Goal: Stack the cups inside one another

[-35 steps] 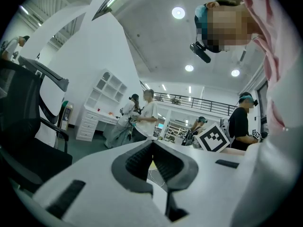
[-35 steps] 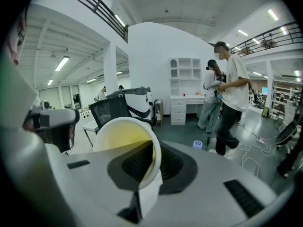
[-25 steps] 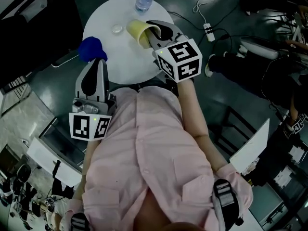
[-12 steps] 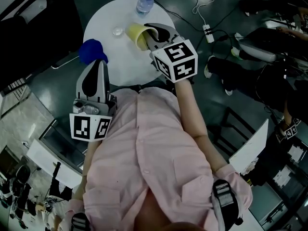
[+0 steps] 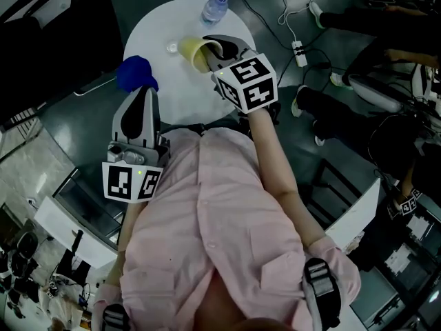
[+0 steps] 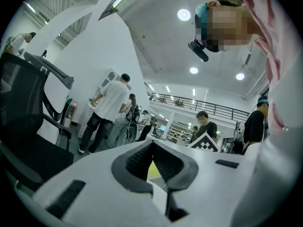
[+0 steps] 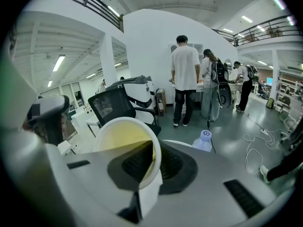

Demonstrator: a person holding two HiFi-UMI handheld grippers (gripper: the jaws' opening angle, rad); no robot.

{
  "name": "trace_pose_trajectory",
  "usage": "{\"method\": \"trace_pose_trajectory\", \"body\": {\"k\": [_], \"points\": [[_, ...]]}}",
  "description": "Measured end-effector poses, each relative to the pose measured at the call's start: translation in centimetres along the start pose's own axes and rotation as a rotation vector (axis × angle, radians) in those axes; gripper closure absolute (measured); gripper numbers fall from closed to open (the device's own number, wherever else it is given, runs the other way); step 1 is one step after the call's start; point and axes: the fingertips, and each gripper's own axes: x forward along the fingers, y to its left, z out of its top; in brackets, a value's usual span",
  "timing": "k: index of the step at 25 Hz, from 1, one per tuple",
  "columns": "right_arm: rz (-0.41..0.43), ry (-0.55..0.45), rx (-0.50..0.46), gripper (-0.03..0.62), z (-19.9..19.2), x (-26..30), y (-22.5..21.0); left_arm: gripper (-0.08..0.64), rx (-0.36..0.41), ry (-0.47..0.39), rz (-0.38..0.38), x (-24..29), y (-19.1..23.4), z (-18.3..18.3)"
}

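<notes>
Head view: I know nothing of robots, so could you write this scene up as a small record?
table: round, white
right gripper: jaws shut on the wall of the yellow cup, over the table
left gripper: jaws together, holding nothing
blue cup: by the table's left edge, ahead of the left gripper
water bottle: standing at the table's far edge
stacking: not yet done

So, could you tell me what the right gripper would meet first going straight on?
Its yellow cup seems to clear the white table; the black office chair beyond looks first, though depth is unclear.
</notes>
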Motion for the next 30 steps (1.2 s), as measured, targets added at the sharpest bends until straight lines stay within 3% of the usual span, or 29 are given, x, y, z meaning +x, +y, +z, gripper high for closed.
{"method": "trace_pose_trajectory", "body": {"k": [22, 30], "points": [[0.016, 0.108, -0.025, 0.552, -1.3, 5.1, 0.6, 0.541, -0.017, 0.055, -0.015, 1.0, 0.4, -0.8], [-0.001, 0.145, -0.006, 0.552, -2.6, 5.8, -1.6, 0.541, -0.029, 0.051, -0.004, 1.2, 0.9, -1.1]]}}
